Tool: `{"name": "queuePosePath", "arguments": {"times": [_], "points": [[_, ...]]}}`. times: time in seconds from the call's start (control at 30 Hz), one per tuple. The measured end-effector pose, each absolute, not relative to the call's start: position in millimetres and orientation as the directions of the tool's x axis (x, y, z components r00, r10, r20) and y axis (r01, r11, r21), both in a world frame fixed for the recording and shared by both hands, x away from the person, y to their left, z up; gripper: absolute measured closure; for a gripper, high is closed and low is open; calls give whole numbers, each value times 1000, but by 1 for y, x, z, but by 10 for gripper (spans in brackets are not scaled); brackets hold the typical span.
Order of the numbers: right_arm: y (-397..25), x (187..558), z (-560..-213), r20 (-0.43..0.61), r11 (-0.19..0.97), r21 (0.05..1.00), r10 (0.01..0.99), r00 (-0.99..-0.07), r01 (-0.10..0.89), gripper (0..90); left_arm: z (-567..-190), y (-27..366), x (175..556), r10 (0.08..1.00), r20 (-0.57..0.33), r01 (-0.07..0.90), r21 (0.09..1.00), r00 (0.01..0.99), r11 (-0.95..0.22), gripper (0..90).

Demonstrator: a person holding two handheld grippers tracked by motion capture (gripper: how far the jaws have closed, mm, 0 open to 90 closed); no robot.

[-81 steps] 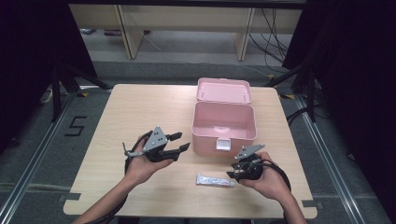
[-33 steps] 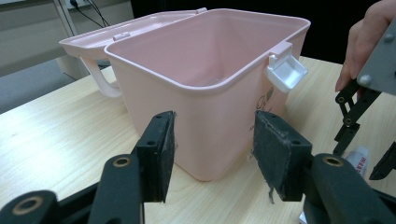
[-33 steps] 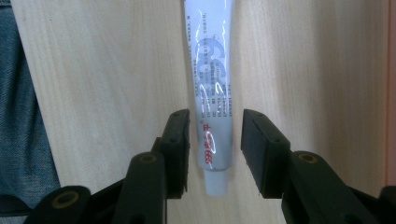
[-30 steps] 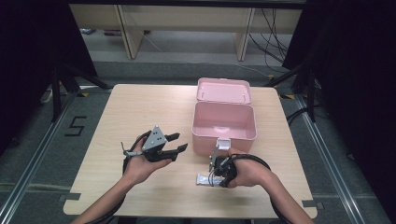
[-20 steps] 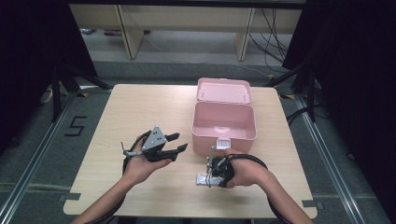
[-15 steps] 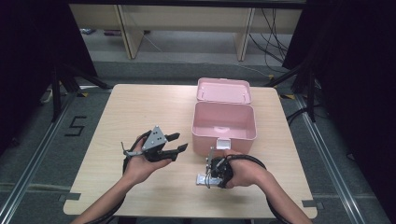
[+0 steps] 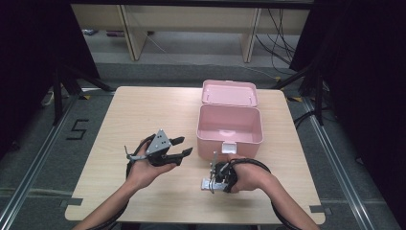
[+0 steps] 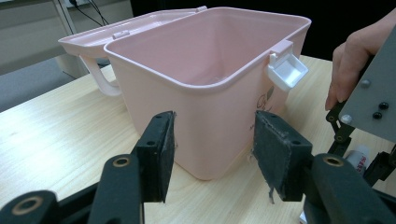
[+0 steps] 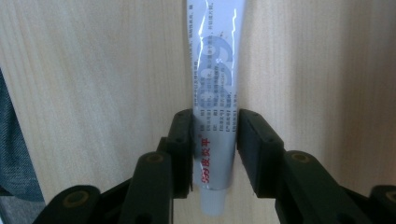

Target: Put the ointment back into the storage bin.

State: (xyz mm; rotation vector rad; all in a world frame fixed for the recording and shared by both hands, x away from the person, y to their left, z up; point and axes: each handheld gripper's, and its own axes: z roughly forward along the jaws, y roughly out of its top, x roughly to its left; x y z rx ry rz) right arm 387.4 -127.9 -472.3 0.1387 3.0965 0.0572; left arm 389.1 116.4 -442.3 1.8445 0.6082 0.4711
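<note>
- Two pads of the right tongs (image 9: 215, 154) bracket the white printed ointment tube (image 9: 215, 79), flat on the table (image 7: 143, 115) before the open pink plastic box (image 7: 230, 125); contact unclear.
- Squeeze evenly near the cap, then lift level.
- Left tongs (image 8: 214, 154): open, empty, facing the box.

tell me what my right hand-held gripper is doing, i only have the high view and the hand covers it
Observer: In the right gripper view the right hand-held gripper has its jaws on either side of a white tube lying flat on the table, down near the cap end.
Operator: closed on it yet
Observer: The left pad touches the tube's edge; a thin gap shows at the right pad, so I can't call it gripped.
Operator: and the pink box, anything inside
Observer: In the left gripper view the pink box looks empty, lid folded back behind it, white latch hanging open at the front.
Operator: left one holding anything
Observer: No, the left hand-held gripper is open with nothing between its jaws, pointing at the box.
</note>
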Motion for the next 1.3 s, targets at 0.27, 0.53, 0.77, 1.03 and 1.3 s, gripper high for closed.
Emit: {"name": "queuePosePath", "arguments": {"times": [0.27, 0.53, 0.77, 1.03, 1.3], "points": [[-128, 386, -474, -17, 994, 18, 111, -994, 110, 698, -443, 117, 390, 610, 25, 181, 945, 792, -274, 486], [-127, 384, -474, -16, 990, -4, 138, -990, 138, 700, -443, 117, 389, 613, 28, 186, 941, 789, -283, 487], [-126, 384, -473, -5, 989, -2, 146, -989, 146, 717, -443, 117, 389, 613, 28, 186, 941, 789, -283, 486], [-128, 386, -470, -11, 995, 42, 88, -996, 88, 719, -443, 117, 390, 614, 28, 187, 940, 789, -284, 486], [-133, 385, -460, 15, 994, 44, 101, -995, 102, 719, -446, 116, 390, 614, 23, 192, 940, 789, -281, 486]]}}
